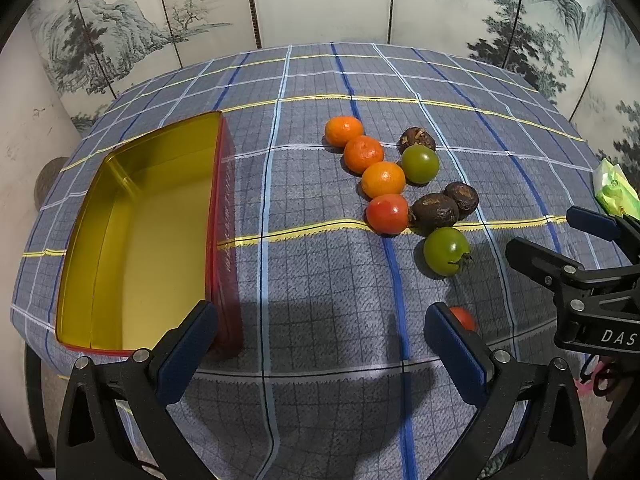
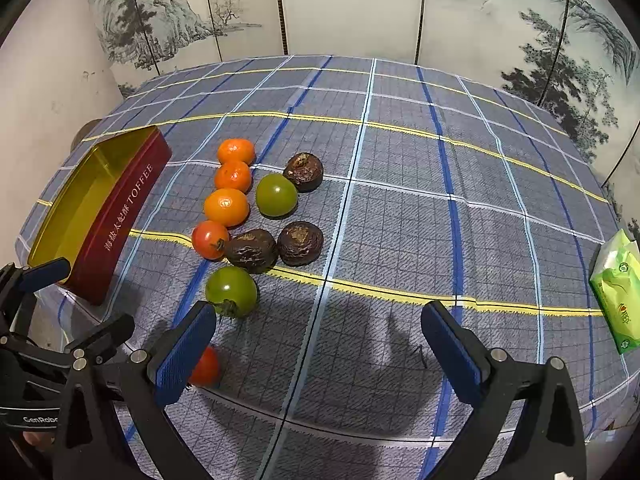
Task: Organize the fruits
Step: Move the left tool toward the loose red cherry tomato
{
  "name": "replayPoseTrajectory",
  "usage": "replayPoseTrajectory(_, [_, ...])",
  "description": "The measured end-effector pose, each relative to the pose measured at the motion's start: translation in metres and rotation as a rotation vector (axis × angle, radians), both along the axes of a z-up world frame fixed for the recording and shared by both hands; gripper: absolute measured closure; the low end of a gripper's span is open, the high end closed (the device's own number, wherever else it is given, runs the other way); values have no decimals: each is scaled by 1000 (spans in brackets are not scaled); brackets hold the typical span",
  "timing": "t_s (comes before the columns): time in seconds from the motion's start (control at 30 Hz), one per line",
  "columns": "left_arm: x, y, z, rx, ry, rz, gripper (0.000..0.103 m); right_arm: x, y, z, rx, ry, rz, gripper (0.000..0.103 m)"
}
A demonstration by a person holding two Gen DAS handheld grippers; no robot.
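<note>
An empty red tin (image 1: 225,216) with a gold inside lies at the table's left. Right of it sit three oranges (image 1: 363,154) in a row, then a red tomato (image 1: 387,214). Beside these are two green tomatoes (image 1: 420,163), (image 1: 446,251) and three dark wrinkled fruits (image 1: 435,211). A second red tomato (image 2: 206,366) lies nearest, half hidden behind a finger. My left gripper (image 1: 320,320) is open above the cloth beside the tin's near corner. My right gripper (image 2: 320,320) is open too, just right of the near green tomato (image 2: 231,291). Neither holds anything.
A blue checked cloth (image 2: 400,208) covers the table. A green tissue pack (image 2: 614,292) lies at the right edge. A painted folding screen (image 2: 352,8) stands close behind the table. The two grippers sit close together at the front edge.
</note>
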State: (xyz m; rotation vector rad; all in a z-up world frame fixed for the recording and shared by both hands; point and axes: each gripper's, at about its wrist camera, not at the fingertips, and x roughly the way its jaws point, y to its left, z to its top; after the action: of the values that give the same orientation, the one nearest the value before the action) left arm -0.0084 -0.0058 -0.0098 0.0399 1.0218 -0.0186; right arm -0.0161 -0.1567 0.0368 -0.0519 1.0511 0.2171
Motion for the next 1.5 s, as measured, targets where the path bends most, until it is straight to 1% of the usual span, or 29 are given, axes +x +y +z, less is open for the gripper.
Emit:
replayPoseTrajectory(0.43, [-1, -6, 0, 5, -1, -17, 1, -1, -7, -6, -7, 22, -3, 1])
replayPoseTrajectory(0.77, [-2, -15, 0, 15, 4, -46, 1, -4, -38, -34, -63, 97, -35, 1])
replayPoseTrajectory(0.93, [-2, -20, -2, 11, 10, -70, 1, -9, -50, -46, -62, 134, -31, 1])
replayPoseTrajectory(1.27, [-3, -31, -6, 10, 23, -112, 1, -6, -70, -55, -74, 126, -49, 1])
replayPoseTrajectory(1.5, [-3, -40, -9, 5, 39, -147, 1, -8, -75, -56, -70, 102, -5, 0])
